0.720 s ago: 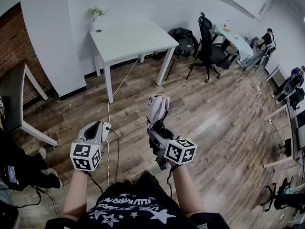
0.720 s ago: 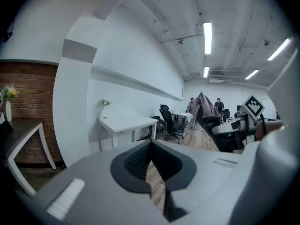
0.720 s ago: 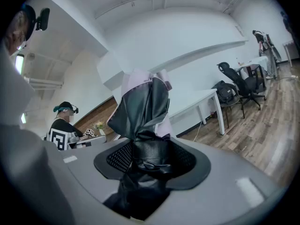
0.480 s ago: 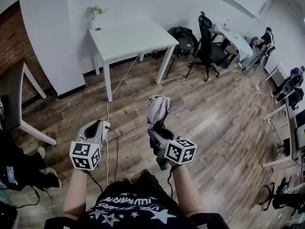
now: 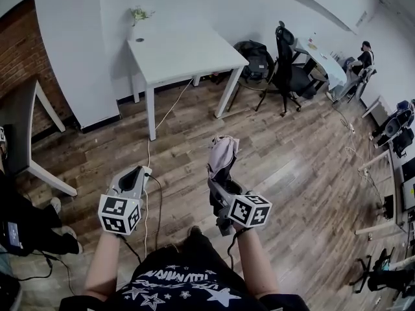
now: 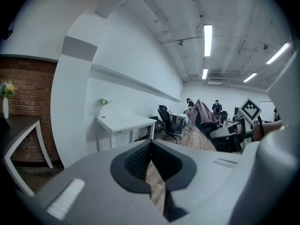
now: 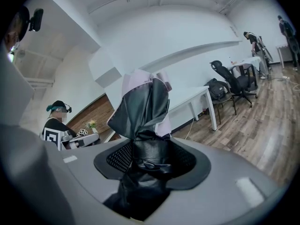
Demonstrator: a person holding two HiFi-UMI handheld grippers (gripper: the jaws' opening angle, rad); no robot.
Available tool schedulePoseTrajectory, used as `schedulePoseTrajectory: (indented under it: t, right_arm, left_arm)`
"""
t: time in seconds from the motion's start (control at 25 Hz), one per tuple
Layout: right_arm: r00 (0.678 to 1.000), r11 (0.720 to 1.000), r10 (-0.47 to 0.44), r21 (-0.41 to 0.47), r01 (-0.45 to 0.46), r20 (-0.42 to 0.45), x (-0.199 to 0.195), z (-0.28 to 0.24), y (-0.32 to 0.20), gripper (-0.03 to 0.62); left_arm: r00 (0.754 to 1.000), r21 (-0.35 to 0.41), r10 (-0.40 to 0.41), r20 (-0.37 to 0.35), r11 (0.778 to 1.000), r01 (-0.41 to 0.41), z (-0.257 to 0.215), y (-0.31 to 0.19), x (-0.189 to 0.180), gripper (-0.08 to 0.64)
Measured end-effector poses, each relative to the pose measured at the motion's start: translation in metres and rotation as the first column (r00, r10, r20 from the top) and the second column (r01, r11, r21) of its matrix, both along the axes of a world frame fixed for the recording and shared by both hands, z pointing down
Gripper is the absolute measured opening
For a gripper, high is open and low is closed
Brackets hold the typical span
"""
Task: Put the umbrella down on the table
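Note:
A folded umbrella point(image 5: 222, 157), lilac with black fabric, stands upright above the wooden floor, and my right gripper point(image 5: 220, 185) is shut on its lower part. The right gripper view shows the black fabric point(image 7: 143, 107) pinched between the pads of that gripper point(image 7: 150, 156). My left gripper point(image 5: 135, 175) hangs level beside it at the left, shut with nothing in it; its pads point(image 6: 140, 161) meet. From the left gripper view the umbrella point(image 6: 204, 114) shows at the right. The white table point(image 5: 181, 50) stands ahead against the wall, well beyond both grippers.
A small plant in a vase point(image 5: 139, 15) stands on the table's far left corner. A black office chair point(image 5: 285, 70) and a backpack point(image 5: 256, 57) are to the table's right. A dark table point(image 5: 19, 128) stands at the left. A cable point(image 5: 152, 154) runs across the floor.
The whole view has shifted slightly; both grippers sit a little lower in the picture. The umbrella stays held upright in the right gripper.

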State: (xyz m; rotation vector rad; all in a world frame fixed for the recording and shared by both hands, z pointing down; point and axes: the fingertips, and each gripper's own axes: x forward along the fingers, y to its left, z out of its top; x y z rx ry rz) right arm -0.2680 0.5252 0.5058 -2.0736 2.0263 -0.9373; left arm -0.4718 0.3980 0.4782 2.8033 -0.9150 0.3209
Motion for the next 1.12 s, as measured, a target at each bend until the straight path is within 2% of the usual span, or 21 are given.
schedulePoseTrajectory:
  t: [0.32, 0.52, 0.68, 0.92, 1.12]
  right_arm:
    - [0.997, 0.999, 0.028, 0.014, -0.029, 0.071, 0.015, 0.009, -0.001, 0.243]
    - [0.993, 1.0, 0.011, 0.022, -0.014, 0.116, 0.034, 0.014, -0.029, 0.244]
    - [0.993, 1.0, -0.015, 0.025, 0.012, 0.115, 0.053, 0.014, -0.061, 0.244]
    - [0.987, 0.999, -0.046, 0.034, 0.041, 0.154, 0.1, 0.018, -0.115, 0.244]
    - [0.985, 0.997, -0.07, 0.026, 0.067, 0.16, 0.15, 0.013, -0.16, 0.244]
  left_arm:
    - [1.0, -0.023, -0.009, 0.005, 1.0, 0.009, 0.014, -0.01, 0.002, 0.003]
    - [1.0, -0.021, -0.014, 0.015, 1.0, 0.015, 0.012, -0.029, 0.021, 0.003]
    - [0.999, -0.024, -0.031, 0.022, 0.999, 0.032, 0.013, -0.054, 0.035, 0.003]
    - [0.997, -0.031, -0.069, 0.042, 0.997, 0.07, 0.014, -0.104, 0.074, 0.003]
    - [0.996, -0.043, -0.08, 0.042, 0.996, 0.082, 0.008, -0.149, 0.126, 0.003]
